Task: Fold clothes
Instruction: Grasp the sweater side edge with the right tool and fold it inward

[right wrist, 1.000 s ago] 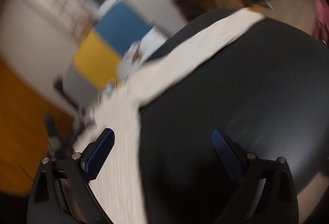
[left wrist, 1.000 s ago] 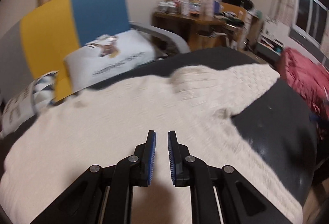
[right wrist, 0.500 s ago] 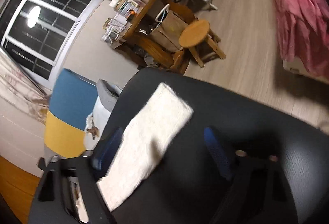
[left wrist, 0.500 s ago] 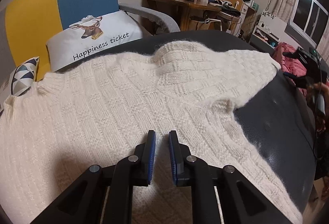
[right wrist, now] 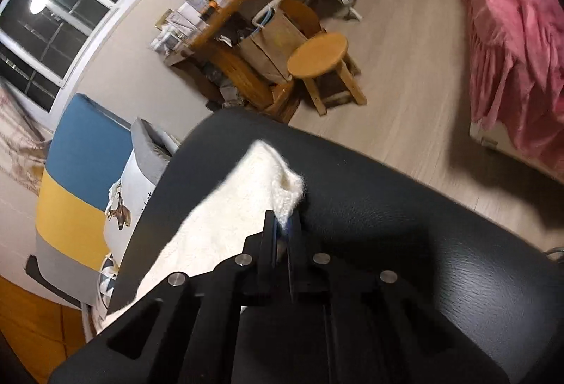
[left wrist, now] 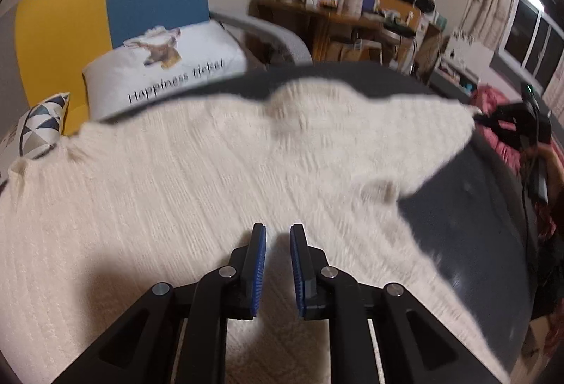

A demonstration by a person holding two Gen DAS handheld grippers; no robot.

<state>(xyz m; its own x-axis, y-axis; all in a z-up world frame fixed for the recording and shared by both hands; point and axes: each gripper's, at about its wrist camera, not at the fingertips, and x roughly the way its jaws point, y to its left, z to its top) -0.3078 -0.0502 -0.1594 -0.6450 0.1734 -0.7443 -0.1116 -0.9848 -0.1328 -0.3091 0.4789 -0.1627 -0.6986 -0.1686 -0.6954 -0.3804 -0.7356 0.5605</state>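
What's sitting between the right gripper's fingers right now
The cuff end of the cream sweater sleeve, pinched by the right gripper, seen in the right wrist view.

The knitted sweater [left wrist: 197, 179] was cream-white on a black surface [right wrist: 405, 236]. The chair back [left wrist: 105, 7] was yellow and blue — one pillow [left wrist: 165, 67] white with black lettering, another [left wrist: 38, 127] in blue-grey triangles. The bedspread [right wrist: 511, 24] was pink.

A chunky cream knit sweater [left wrist: 197, 179] lay on a black table [right wrist: 405, 218] with a grained, leather-like sheen, near a smooth wooden stool [right wrist: 319, 56], a printed cloth pillow [left wrist: 165, 70] and a crumpled pink blanket [right wrist: 514, 31].
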